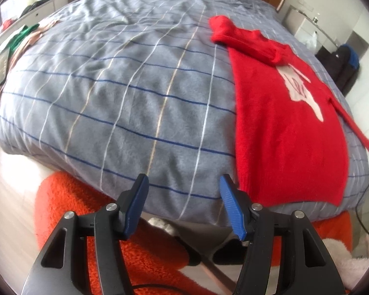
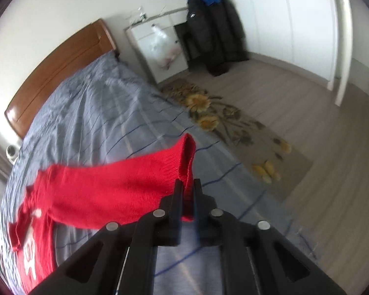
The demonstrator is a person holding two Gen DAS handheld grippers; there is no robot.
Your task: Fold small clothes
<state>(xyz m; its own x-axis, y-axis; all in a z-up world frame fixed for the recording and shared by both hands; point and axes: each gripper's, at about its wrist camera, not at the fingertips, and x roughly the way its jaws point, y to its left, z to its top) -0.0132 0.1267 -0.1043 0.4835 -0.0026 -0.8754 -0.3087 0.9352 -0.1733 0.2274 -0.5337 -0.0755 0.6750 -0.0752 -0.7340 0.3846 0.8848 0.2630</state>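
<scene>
A red sweater (image 1: 287, 123) with a pale pink and white front motif lies flat on the right side of the grey checked bed cover (image 1: 125, 93). Its far sleeve (image 1: 246, 39) is folded across the chest. My left gripper (image 1: 184, 196) is open and empty, held above the bed's near edge, left of the sweater's hem. My right gripper (image 2: 187, 186) is shut on the cuff of the other red sleeve (image 2: 125, 184) and holds it lifted and stretched out above the bed. The sweater body also shows in the right wrist view (image 2: 34, 250).
Green and peach clothes (image 1: 24, 39) and a dark flat item lie on the bed's left edge. An orange fuzzy rug (image 1: 69, 209) lies below the bed's near edge. A white nightstand (image 2: 157, 46), hanging dark coats (image 2: 214, 32), a floral rug (image 2: 223, 123) and yellow slippers (image 2: 268, 169) stand to the right.
</scene>
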